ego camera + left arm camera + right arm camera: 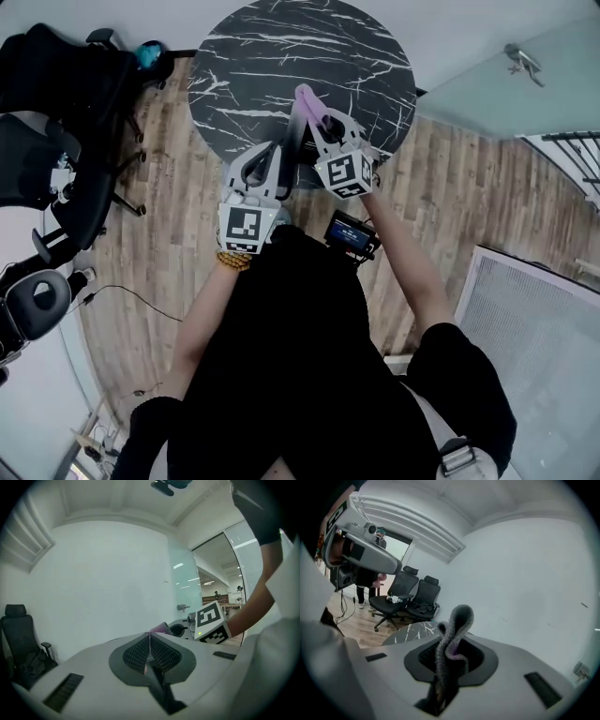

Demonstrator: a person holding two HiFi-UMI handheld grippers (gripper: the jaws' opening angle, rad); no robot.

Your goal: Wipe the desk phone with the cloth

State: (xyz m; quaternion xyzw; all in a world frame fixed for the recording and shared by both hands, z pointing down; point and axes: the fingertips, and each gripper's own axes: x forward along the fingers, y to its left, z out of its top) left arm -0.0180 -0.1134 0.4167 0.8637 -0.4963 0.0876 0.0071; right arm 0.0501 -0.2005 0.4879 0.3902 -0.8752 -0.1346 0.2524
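Where the right gripper (449, 660) closes, its jaws are clamped on a pink-grey cloth (457, 620). The cloth stands up out of the pads along the jaw line, long axis upright, with its top curled over in a loop.

Left gripper (150, 639): jaws pressed together. A thin pink line lies in the seam and a pink fold shows just past the tips. This is apparently an edge of the same cloth, though the view is too tight to be sure.

In the head view the cloth runs as a narrow strip between the two grippers. They are held close side by side above the near edge of a round black marble table (281, 56). Wood floor (450, 187) around the table; office chairs (408, 597) beyond.
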